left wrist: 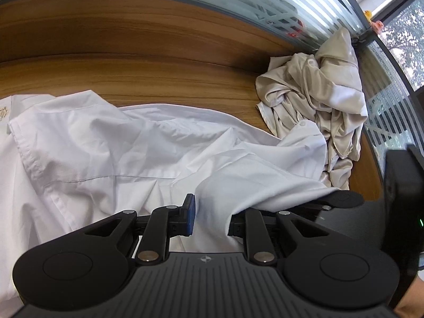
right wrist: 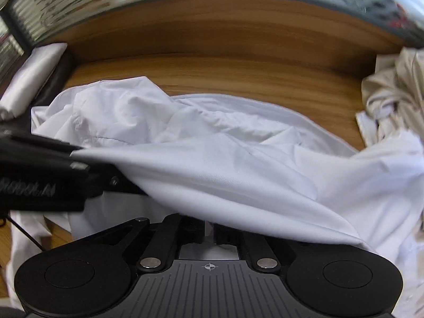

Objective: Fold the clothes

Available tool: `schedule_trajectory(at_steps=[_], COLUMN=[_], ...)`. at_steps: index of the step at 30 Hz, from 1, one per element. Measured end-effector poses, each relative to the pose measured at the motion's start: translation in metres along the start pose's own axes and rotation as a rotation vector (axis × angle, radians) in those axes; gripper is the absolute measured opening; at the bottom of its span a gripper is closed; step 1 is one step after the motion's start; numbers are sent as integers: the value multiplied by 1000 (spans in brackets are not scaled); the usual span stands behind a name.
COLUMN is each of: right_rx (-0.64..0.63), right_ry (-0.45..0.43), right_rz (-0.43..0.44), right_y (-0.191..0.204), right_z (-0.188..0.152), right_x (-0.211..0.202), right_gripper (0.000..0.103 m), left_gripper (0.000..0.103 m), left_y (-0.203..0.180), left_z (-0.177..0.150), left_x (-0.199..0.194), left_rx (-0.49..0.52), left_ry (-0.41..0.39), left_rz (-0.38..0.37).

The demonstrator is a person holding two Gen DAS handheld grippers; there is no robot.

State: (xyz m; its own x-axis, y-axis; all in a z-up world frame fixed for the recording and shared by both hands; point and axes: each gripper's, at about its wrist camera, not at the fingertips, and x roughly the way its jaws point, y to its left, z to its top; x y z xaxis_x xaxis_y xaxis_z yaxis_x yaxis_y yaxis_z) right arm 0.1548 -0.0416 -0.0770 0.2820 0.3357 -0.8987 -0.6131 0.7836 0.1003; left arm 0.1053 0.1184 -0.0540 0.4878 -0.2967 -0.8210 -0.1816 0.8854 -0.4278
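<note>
The left gripper (left wrist: 210, 218), nearest its own camera, is pointing steeply down at the table (left wrist: 137, 53) and pinching a fold of the white shirt (left wrist: 106, 143) between its fingers, the blue pad of one finger (left wrist: 190, 216) pressing against the bunched cloth while the other finger is lying hidden under the fabric. The shirt is sprawling rumpled across the near half of the wooden table, its placket running off to the left. A crumpled beige garment (left wrist: 318, 90) is sitting heaped at the table's far right corner, touching the shirt's edge, against the striped glass wall (left wrist: 291, 2). At the right edge of this view the right gripper (left wrist: 344, 200) is reaching in, one black fingertip showing from under the cloth, with part of a person's wrist (left wrist: 413, 299) below it.

In the right wrist view, the right gripper (right wrist: 209, 232) is also tilting sharply downward, its jaws nearly together and clamping a draped fold of the shirt (right wrist: 238, 164), which is hanging over both fingers. The left gripper's black body (right wrist: 39, 177) is entering from the left, gripping the same cloth. A folded white item (right wrist: 31, 79) is lying at the far left.
</note>
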Motion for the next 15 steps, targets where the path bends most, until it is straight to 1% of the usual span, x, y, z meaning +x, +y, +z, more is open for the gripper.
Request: schedule_trajectory(at_steps=[2,5,8,12,15], right_rx=[-51,-87,-87,-96,-97], right_ry=[-3,-3,-1,8,16], right_rz=[-29,-55,-69,-91,-103], right_y=[3,2,-2,-8,-10], right_z=[-3,-8,-11,-15,-17], right_x=[-5,-11,-16,-19,-19], right_gripper=[8,10,10,10,10], left_gripper=[20,21,22,25,26], left_y=[1,-3,-10,-17,-20], left_z=[2,4,5,5,4], left_x=[1,2,3,5,4], left_rx=[-6,4,22,38,48], left_ry=[2,3,-1,0,-2], left_rz=[-7,-15,-17,-25,-23])
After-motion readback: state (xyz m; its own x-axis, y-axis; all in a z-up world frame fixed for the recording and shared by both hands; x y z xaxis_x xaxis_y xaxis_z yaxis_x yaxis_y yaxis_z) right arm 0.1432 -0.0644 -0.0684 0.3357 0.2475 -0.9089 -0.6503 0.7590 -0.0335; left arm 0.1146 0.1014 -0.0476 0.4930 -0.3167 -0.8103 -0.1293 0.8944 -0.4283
